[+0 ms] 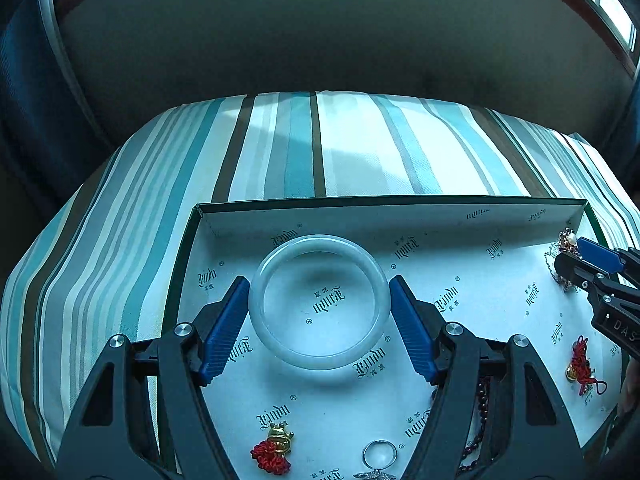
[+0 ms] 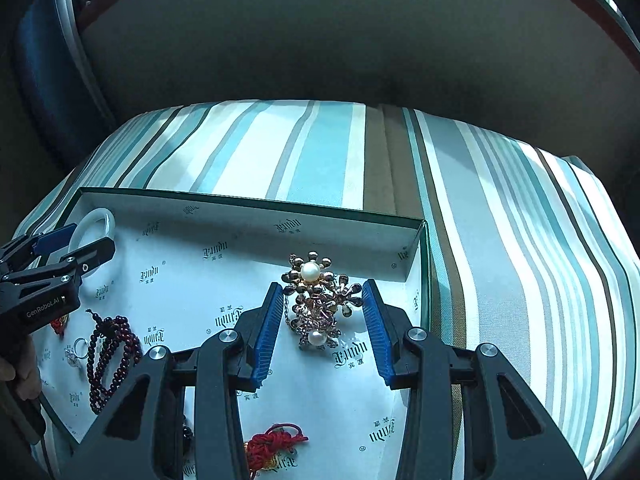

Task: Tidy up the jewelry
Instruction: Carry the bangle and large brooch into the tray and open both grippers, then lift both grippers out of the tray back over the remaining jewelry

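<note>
We work over a shallow box (image 1: 400, 216) lined with white printed paper, set on a cloth (image 1: 280, 148) striped teal, white and brown; behind it a dark wall (image 1: 320, 32) rises to windows (image 1: 612, 4) in the upper corners. Our left gripper (image 1: 319, 296) has its blue pads touching the outer sides of a pale bangle (image 1: 320, 304) near the box's far left corner; we cannot tell whether it is lifted. Our right gripper (image 2: 318, 312) stands partly open around pearl brooches (image 2: 316, 300) near the far right corner, pads apart from them. Dark beads (image 2: 108, 356), a ring (image 1: 380, 456) and red-knot charms (image 1: 272, 454) lie nearer us.
</note>
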`<action>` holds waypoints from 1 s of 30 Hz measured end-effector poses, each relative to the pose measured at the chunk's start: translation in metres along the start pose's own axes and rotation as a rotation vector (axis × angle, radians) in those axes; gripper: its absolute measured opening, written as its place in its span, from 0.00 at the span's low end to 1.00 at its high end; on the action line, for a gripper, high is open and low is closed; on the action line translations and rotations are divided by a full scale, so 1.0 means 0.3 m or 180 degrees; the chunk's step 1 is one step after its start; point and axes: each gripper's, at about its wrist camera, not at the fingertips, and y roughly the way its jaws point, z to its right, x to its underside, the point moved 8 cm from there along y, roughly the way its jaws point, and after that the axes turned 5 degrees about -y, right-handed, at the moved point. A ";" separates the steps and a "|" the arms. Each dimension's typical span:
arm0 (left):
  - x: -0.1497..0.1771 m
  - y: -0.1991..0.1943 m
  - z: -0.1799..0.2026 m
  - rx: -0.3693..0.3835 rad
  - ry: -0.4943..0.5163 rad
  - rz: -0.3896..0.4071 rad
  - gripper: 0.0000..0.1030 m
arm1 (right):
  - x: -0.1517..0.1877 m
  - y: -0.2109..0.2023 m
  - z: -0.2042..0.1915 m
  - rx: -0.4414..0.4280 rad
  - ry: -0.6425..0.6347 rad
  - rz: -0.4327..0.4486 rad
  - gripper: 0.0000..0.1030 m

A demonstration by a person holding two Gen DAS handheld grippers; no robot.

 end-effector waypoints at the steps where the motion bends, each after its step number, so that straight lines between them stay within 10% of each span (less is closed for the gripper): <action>1: 0.004 0.006 -0.001 0.0009 -0.0006 -0.0036 0.69 | 0.002 0.002 -0.004 0.0017 -0.0030 -0.0013 0.41; 14: -0.004 -0.011 0.007 -0.0074 0.0074 0.0030 0.75 | -0.006 -0.073 -0.010 0.0059 -0.0022 0.0201 0.53; 30: 0.187 -0.406 -0.015 -0.0082 0.0096 0.0599 0.75 | 0.216 -0.430 -0.168 -0.0067 -0.0091 0.0508 0.53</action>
